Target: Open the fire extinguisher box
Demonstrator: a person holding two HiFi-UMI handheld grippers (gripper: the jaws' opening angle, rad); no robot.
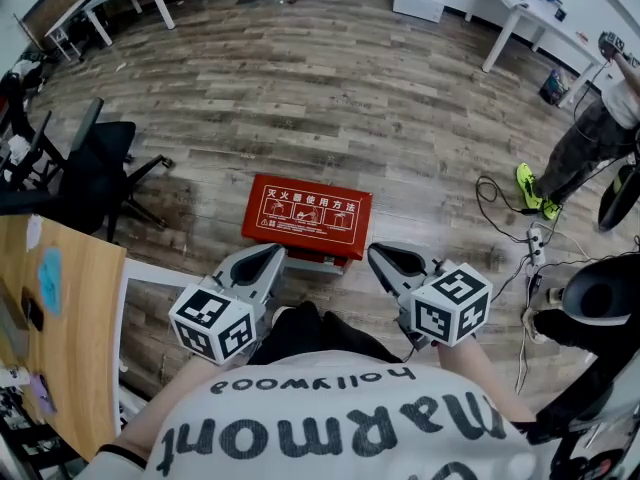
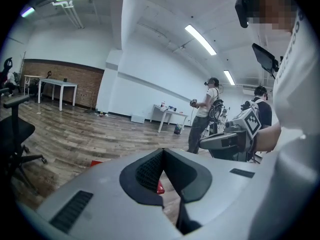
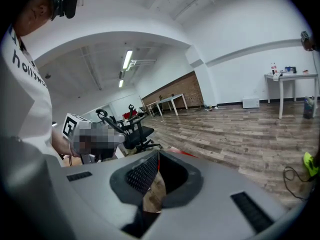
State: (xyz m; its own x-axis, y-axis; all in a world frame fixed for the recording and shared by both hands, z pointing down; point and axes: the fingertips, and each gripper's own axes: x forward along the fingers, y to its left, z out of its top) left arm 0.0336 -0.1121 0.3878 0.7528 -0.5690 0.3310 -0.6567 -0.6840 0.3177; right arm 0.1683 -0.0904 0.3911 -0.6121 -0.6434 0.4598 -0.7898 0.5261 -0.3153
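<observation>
The red fire extinguisher box (image 1: 306, 216) lies flat on the wooden floor with its lid closed and the white instruction label facing up. My left gripper (image 1: 274, 250) hovers over the box's near left edge with its jaws shut and nothing between them. My right gripper (image 1: 376, 251) hangs off the near right corner, also shut and empty. In the left gripper view the left gripper's (image 2: 161, 152) tips meet, with slivers of the red box (image 2: 158, 186) beyond them. In the right gripper view the right gripper (image 3: 158, 154) is closed, and the box's red edge (image 3: 183, 153) shows just past it.
A black office chair (image 1: 95, 163) stands to the left of the box, and a wooden desk (image 1: 70, 308) at my near left. Cables and a power strip (image 1: 535, 243) lie on the floor at right, near a standing person (image 1: 590, 138). White tables (image 1: 520, 8) line the far wall.
</observation>
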